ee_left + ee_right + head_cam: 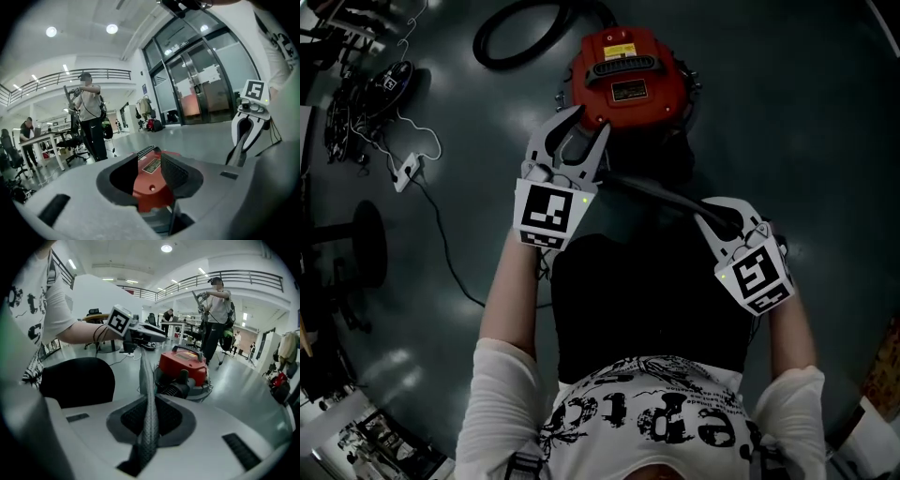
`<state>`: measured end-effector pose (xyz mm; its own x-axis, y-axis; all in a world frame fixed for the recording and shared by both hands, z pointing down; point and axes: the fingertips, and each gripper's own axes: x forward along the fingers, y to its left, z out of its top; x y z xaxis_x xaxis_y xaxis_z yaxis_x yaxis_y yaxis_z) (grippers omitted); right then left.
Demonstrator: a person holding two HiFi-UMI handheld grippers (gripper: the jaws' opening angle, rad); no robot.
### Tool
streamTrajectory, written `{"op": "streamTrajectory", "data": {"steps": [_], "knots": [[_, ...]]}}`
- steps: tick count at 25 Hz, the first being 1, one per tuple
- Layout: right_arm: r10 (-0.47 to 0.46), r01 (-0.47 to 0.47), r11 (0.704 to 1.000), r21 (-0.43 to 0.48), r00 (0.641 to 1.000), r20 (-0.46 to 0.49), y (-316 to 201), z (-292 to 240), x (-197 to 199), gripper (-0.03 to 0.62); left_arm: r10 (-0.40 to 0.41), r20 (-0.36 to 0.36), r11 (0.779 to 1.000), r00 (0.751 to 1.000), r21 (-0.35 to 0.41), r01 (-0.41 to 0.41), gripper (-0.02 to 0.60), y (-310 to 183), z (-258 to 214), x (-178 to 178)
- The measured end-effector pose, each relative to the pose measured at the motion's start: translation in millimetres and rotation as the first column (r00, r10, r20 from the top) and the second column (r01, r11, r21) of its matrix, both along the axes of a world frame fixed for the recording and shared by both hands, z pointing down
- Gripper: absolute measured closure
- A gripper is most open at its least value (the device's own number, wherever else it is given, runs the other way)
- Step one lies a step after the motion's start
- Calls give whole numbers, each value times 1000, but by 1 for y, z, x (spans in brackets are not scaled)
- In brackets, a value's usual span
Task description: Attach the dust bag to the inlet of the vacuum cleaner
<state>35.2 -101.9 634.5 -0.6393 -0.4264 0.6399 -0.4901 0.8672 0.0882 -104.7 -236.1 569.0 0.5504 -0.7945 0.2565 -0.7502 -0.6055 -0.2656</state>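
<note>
A red vacuum cleaner (628, 75) sits on the floor at the top centre of the head view. The right tongs (712, 214) pinch an edge of the dust bag (661, 195). The bag stretches up-left toward the left tongs (591, 122), which are spread, empty and nearer the vacuum. Only the right gripper view shows a black port (182, 377), likely the inlet, beyond the bag's grey mesh.

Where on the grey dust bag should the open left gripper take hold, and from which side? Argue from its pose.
Probably its far end, opposite the right gripper, which is shut on the near end. The dust bag stretches as a thin, flat band toward the left gripper, so come in along the band from that end, jaws straddling its two flat faces.
</note>
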Motion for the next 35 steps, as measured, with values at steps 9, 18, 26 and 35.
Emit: {"op": "streamTrajectory", "data": {"steps": [9, 18, 26, 35], "knots": [[-98, 98, 995, -17, 995, -32, -17, 13, 1, 571, 147, 305, 989, 941, -75, -130, 410, -87, 42, 16], [-188, 186, 982, -40, 979, -71, -22, 34, 1, 571, 218, 435, 976, 874, -111, -189, 410, -116, 62, 39], [-193, 192, 981, -22, 979, -71, -32, 47, 5, 571, 232, 430, 972, 873, -128, -196, 411, -126, 67, 41], [-189, 196, 976, 92, 978, -85, -54, 56, 15, 557, 225, 430, 974, 874, -125, -189, 411, -125, 63, 42]]}}
